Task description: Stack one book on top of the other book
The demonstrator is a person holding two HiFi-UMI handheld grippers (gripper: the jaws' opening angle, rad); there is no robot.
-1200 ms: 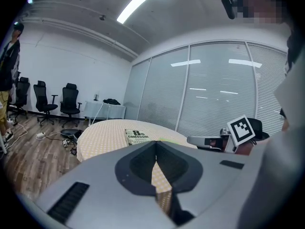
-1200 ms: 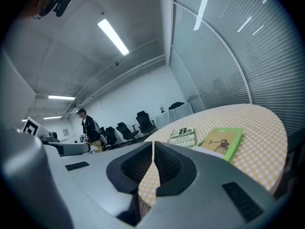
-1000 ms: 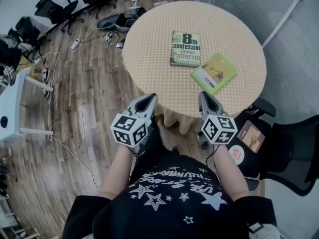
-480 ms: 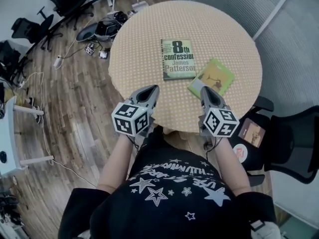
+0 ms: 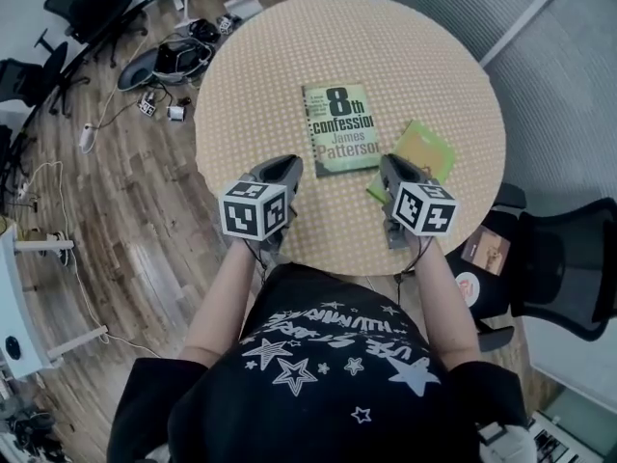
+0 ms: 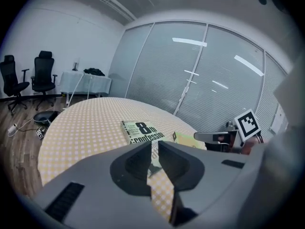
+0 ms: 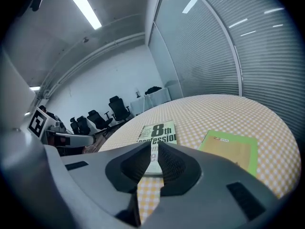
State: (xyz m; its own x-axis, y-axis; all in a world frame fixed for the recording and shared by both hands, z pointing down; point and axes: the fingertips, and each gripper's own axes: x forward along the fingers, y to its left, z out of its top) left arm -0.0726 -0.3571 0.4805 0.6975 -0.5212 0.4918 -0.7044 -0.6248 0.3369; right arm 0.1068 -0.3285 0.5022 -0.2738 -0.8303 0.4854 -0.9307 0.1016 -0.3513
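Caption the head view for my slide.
Shut grey left tool and right tool above a round yellow-checked table, before a green paperback novel and a thin lime-green book, not yet stacked.

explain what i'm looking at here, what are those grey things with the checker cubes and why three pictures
No robot: a person holds a two-jaw tool in each hand, the left gripper and right gripper; the marker cubes are part of them. The top-down picture is from a camera on the person's head. The other two are from cameras riding on each gripper, looking along its jaws. On the round table lie two books: a novel and a green book. Both grippers are shut and hold nothing.
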